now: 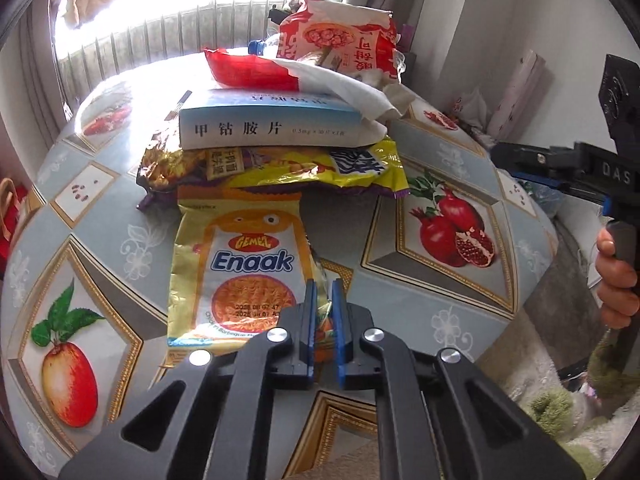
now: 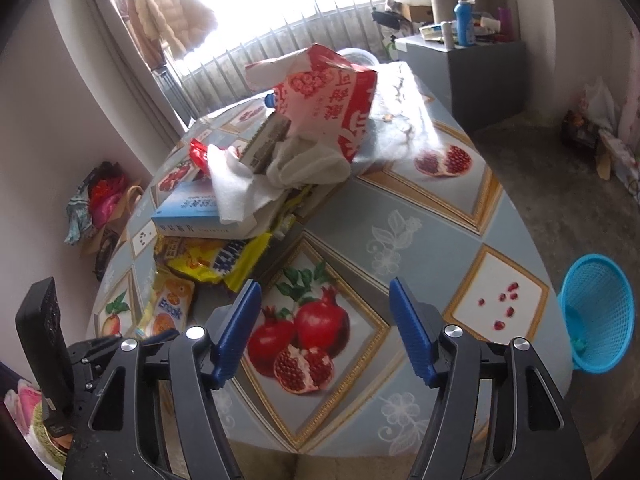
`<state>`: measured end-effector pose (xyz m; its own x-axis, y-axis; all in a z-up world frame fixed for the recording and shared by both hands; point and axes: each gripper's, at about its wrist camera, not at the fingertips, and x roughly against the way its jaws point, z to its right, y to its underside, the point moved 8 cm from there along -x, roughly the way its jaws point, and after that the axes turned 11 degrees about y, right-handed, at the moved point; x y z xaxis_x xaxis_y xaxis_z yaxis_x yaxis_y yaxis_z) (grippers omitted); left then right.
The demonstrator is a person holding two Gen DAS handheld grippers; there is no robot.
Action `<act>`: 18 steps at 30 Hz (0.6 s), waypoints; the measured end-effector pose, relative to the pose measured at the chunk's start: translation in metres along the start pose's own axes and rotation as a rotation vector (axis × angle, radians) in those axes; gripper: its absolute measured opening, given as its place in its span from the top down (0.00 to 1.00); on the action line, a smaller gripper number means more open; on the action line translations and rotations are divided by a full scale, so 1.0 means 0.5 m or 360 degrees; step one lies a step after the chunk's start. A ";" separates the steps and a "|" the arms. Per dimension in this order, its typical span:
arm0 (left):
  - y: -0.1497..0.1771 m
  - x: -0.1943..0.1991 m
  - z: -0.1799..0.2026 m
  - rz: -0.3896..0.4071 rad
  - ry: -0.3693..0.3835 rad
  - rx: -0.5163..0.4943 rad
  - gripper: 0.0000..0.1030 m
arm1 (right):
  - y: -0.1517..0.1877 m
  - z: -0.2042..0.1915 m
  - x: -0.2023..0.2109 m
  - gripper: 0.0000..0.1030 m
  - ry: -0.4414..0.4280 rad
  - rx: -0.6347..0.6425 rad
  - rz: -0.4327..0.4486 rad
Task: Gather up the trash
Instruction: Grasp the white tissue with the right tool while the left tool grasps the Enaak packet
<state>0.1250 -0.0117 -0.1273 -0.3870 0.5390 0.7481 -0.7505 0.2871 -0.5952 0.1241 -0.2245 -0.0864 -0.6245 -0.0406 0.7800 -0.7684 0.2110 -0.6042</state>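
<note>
"GEMEZ Enaak" is printed on the yellow noodle-snack packet (image 1: 240,272), "甲钴胺片" on the blue-white medicine box (image 1: 272,124), and "DAS" on the right gripper (image 1: 618,178).

Left wrist view: low over table (image 1: 400,280) near edge, close on trash pile (image 1: 280,152), facing window. Right wrist view: higher, farther right along the near edge, looking across table (image 2: 400,220). Both share pile (image 2: 248,208), pomegranate print.

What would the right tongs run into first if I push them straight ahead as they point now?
Judging by the right wrist view, the open right tongs hang above the bare fruit-print tablecloth. Straight ahead, they would probably meet the crumpled white cloth under the red-and-white snack bag, though depth is unclear.
</note>
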 end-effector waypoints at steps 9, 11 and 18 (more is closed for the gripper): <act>-0.006 0.060 -0.010 0.0087 -0.0006 0.0049 1.00 | -0.031 -0.046 -0.002 0.46 -0.0100 0.0025 0.0042; -0.017 0.092 -0.009 0.0139 -0.0021 0.0050 1.00 | -0.030 -0.048 0.001 0.46 -0.0109 0.0024 0.0049; -0.093 0.197 0.000 0.0385 -0.0056 0.0017 1.00 | -0.039 -0.045 0.011 0.51 -0.0145 0.0002 0.0065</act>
<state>0.1218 0.0281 -0.0261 -0.5745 0.5630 0.5942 -0.6392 0.1448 -0.7553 0.1388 -0.2067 -0.0667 -0.6656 -0.1209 0.7364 -0.7420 0.2128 -0.6357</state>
